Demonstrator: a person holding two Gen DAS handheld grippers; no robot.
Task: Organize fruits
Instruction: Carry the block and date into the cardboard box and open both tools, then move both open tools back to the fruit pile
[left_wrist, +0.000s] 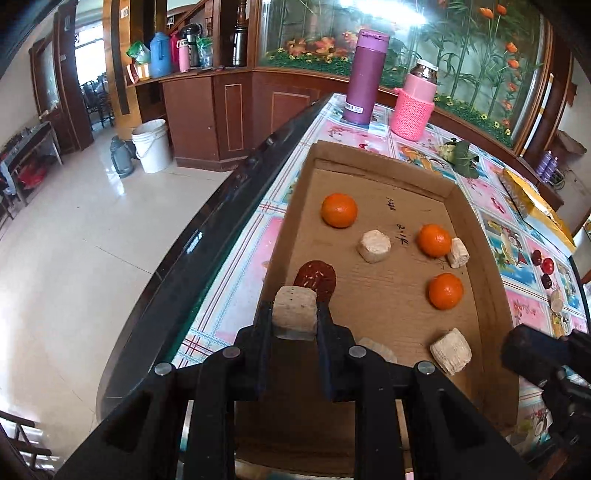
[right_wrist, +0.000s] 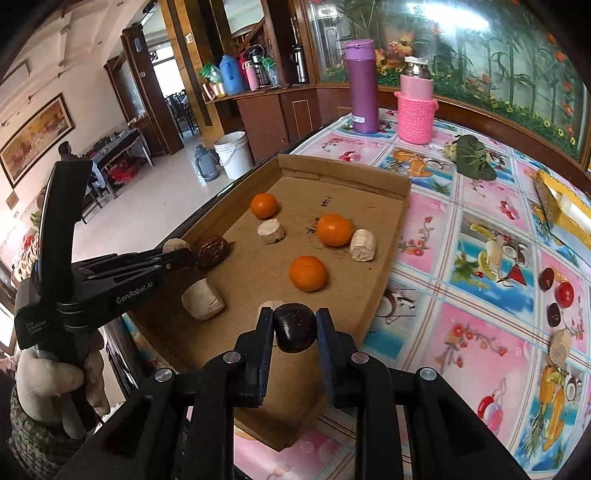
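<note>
- The cardboard tray (right_wrist: 400, 184) is our landmark, lying on the table (right_wrist: 436, 236) with its picture-tile cloth, and both claws hang over its near end.
- Left gripper (left_wrist: 295, 314) is clenched on a pale beige chunk (left_wrist: 295, 312), held just above the tray's near-left part, right in front of a dark red wrinkled fruit (left_wrist: 317, 275) lying on the cardboard.
- Right gripper (right_wrist: 294, 326) is clamped on a dark brown round fruit (right_wrist: 295, 326), over the tray's near edge (another pale piece peeks out just behind the left jaw).
- Inside the tray: three oranges, the far one (right_wrist: 264, 205), the middle one (right_wrist: 333, 230) and the near one (right_wrist: 308, 273), with pale chunks scattered between them; one chunk (right_wrist: 363, 244) touches the middle orange.
- Well to the right of the tray, on the cloth, sits a little cluster of dark and red fruits (right_wrist: 557, 293) with one more pale piece (right_wrist: 560, 347).
- Beyond the tray's far wall stand a purple flask (right_wrist: 363, 86) and a pink bottle in a knitted sleeve (right_wrist: 415, 107); a leafy green bundle (right_wrist: 471, 157) lies off the far-right corner.
- A gloved hand (right_wrist: 51, 380) grips the left tool, whose side reads "GenRobot.AI".
- Dark handwriting marks the tray floor, too small to read.
</note>
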